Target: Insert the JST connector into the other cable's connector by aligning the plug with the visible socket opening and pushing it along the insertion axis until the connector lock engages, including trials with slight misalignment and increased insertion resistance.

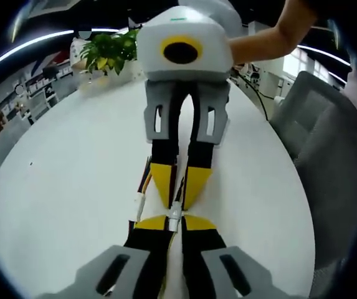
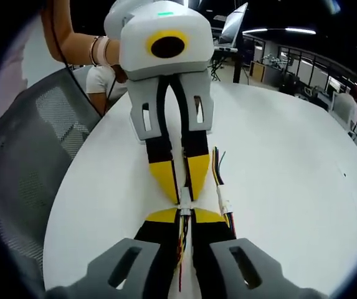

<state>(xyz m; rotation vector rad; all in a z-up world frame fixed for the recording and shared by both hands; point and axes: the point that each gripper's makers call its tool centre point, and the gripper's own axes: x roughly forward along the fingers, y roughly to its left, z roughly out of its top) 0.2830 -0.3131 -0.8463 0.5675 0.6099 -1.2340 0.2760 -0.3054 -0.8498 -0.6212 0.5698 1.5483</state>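
The 2 grippers met tip to tip low over the white table (image 1: 53,205), each pointing straight at the other. In the left gripper view, the left gripper (image 1: 174,222) rose from the bottom edge with its fingers (image 1: 150,222) drawn together on a small white JST connector (image 1: 174,218), and the right gripper (image 1: 179,187) reached in from the top, a person's bare forearm (image 1: 262,40) behind its housing. In the right gripper view the arrangement was mirrored: the right gripper (image 2: 185,216) came up from below, its fingers (image 2: 208,216) pinched on the connector joint (image 2: 184,200), while the left gripper (image 2: 183,180) descended from above, held by a hand with a bracelet at the wrist (image 2: 95,50).

Whether the plug was fully seated in its socket could not be told; the 2 white plastic housings sat touching between the 4 yellow fingertips.

Each gripper had a smooth white rounded housing, grey slotted finger mounts, black shanks and matte yellow wedge-shaped pads. Thin coloured wires (image 2: 182,240) ran back between the right fingers. A second cable (image 2: 222,196) with a white connector lay flat on the table just beside the fingertips. The table was glossy, oval and bare-looking. A grey mesh chair (image 1: 328,156) stood at its edge, and a leafy potted plant (image 1: 109,51) sat at the far end.
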